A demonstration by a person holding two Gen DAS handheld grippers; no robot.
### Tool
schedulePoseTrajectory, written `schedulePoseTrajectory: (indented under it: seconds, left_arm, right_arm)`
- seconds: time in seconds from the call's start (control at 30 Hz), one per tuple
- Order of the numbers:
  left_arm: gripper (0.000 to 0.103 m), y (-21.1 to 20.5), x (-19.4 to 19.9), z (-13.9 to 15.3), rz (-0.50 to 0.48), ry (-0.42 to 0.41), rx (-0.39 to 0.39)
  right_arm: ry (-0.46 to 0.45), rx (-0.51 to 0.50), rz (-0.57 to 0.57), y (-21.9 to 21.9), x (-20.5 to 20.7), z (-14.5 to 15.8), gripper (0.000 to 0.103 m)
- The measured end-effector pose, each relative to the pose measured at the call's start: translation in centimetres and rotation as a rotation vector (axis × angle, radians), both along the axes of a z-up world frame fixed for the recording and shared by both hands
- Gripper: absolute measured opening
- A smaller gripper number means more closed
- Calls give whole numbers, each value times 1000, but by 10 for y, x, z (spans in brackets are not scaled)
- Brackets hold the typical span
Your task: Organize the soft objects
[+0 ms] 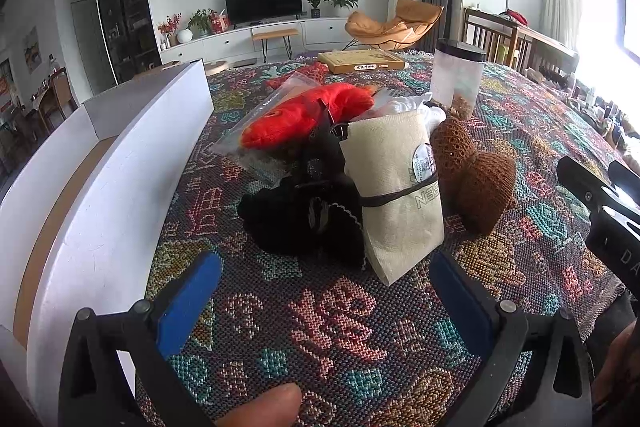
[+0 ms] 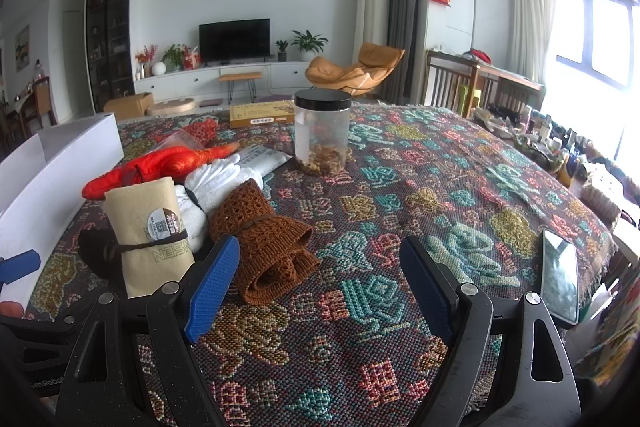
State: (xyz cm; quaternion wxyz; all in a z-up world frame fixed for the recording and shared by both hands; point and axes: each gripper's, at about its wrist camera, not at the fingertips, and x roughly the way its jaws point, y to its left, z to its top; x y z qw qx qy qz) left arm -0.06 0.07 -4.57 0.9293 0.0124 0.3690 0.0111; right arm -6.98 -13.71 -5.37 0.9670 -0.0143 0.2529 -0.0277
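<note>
Left gripper (image 1: 324,291) and right gripper (image 2: 320,279), blue fingers apart, hover near a beige rolled cloth bundle (image 1: 394,195) and brown knitted fabric (image 2: 266,243).

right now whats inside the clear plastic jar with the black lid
The clear plastic jar with the black lid holds a shallow layer of brown, crumbly pieces at the bottom; above that it looks empty. What the pieces are cannot be told.
</note>
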Motion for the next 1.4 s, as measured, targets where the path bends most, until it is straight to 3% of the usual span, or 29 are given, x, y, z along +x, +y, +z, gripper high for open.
schedulePoseTrajectory:
  seconds: [1.4]
  left_arm:
    - [103, 8, 0, -6, 7, 8, -1]
  right_arm:
    - [2, -3, 1, 0, 0, 0, 85]
